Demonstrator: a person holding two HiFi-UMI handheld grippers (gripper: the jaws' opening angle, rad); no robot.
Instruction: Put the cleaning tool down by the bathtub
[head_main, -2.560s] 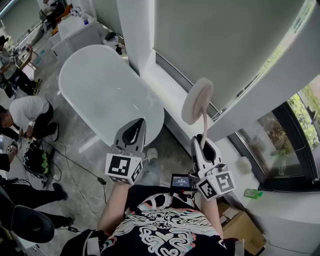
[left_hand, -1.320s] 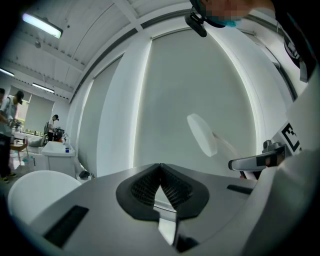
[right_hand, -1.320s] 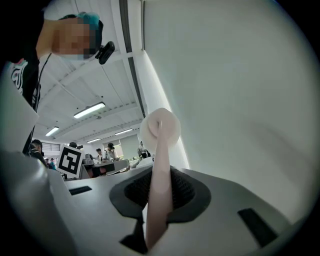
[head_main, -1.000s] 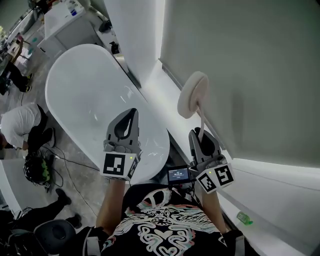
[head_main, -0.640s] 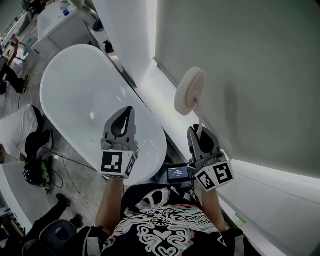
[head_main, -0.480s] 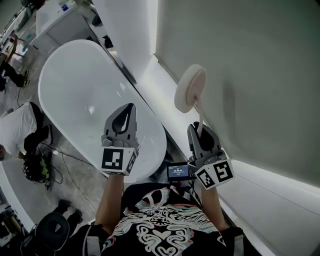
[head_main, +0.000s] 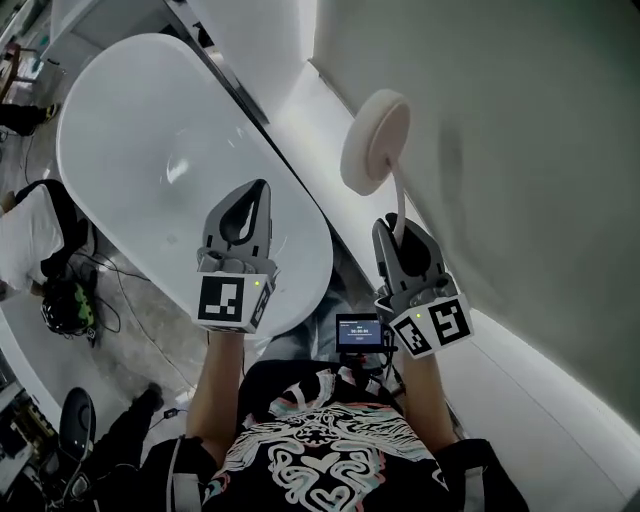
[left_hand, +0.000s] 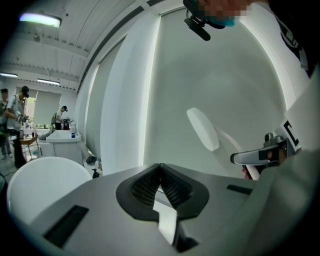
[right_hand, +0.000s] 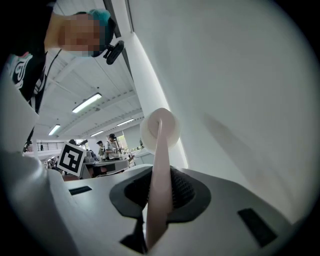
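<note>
The cleaning tool is a round white pad (head_main: 372, 140) on a thin pale handle (head_main: 398, 205). My right gripper (head_main: 401, 238) is shut on that handle, and the pad stands up above the jaws against the grey wall. In the right gripper view the handle (right_hand: 158, 192) runs up between the pads to the round head (right_hand: 160, 127). The white oval bathtub (head_main: 120, 130) lies below and to the left. My left gripper (head_main: 254, 192) hovers over the tub's near end, shut with nothing in it. In the left gripper view the pad (left_hand: 202, 129) hangs to the right of the tub rim (left_hand: 40, 182).
A white ledge (head_main: 325, 105) runs between the tub and the grey wall (head_main: 520, 120). A crouching person (head_main: 30, 225) and cables (head_main: 100, 290) are on the floor at left. A small screen (head_main: 358, 331) sits at my chest. Far off stands a white counter (left_hand: 62, 142).
Both grippers have sunk a little and the view has swung, so the tub now fills more of the upper left. The tool stays upright in the right gripper.
</note>
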